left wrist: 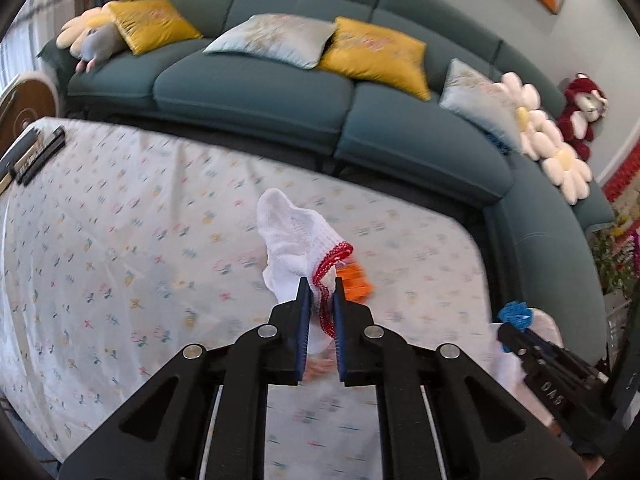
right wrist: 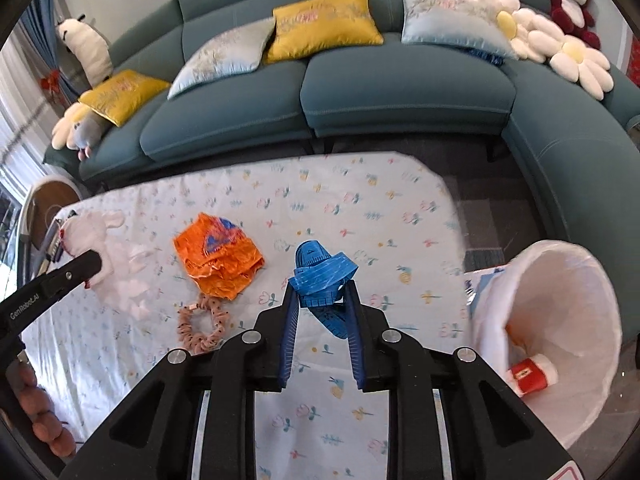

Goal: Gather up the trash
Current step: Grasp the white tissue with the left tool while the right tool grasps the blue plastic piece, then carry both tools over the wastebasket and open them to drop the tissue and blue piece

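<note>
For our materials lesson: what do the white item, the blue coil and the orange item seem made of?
White glove: knitted cotton-like fabric, matte, ribbed with a red cuff. Blue tape measure: flexible plastic or coated cloth, printed marks. Orange wrapper: thin glossy plastic film, crinkled.

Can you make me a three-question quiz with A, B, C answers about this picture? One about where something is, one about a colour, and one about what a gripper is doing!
1. Where is the orange wrapper?
A. on the table
B. on the sofa
C. inside the bin

2. What colour is the tape in the right gripper?
A. yellow
B. blue
C. green

3. What is the left gripper doing?
A. wide open and empty
B. shut on a white glove
C. shut on a pillow

Answers: 1 A, it lies on the flowered tablecloth beside the scrunchie. 2 B, the coiled tape is bright blue. 3 B, the white glove with its red cuff sits pinched between the fingers.
</note>
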Demonstrator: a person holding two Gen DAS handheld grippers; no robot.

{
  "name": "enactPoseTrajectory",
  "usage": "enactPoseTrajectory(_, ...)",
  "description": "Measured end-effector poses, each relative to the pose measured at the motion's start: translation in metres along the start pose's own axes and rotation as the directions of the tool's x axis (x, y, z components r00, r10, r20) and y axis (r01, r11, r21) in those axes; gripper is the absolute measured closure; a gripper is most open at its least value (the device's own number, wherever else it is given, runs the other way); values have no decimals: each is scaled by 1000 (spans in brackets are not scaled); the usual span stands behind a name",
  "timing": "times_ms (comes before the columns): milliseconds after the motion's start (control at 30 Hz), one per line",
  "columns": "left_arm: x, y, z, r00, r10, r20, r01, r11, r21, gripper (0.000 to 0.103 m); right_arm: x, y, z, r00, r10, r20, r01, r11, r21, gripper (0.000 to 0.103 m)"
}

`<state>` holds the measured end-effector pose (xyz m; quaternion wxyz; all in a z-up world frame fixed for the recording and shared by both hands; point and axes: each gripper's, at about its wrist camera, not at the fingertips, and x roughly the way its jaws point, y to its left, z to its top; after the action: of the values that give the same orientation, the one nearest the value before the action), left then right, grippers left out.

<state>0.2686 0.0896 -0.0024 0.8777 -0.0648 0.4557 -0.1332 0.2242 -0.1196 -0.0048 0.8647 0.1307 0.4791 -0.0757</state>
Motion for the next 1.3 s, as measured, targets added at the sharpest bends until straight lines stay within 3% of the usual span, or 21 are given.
enactPoseTrajectory(300, -35, -95, -16, 995, -94, 25, 90, 989, 117, 93, -59, -45, -5, 997, 7, 75, -11, 999, 48, 82)
enactPoseTrajectory(633, -49, -198, -51, 982, -190, -21, 189, 951, 245, 93, -104, -123, -25, 991, -46, 127, 29, 990, 136, 82)
enactPoseTrajectory(1000, -40, -299, -91, 963, -249, -104, 270, 899, 345, 92, -124, -212, -57, 985, -107, 139, 69, 965, 253, 82)
enactPoseTrajectory(1300, -23, -352, -115, 945, -275, -176, 324, 863, 388, 92, -123, -261, -75, 983, -132, 130, 84, 942, 326, 82)
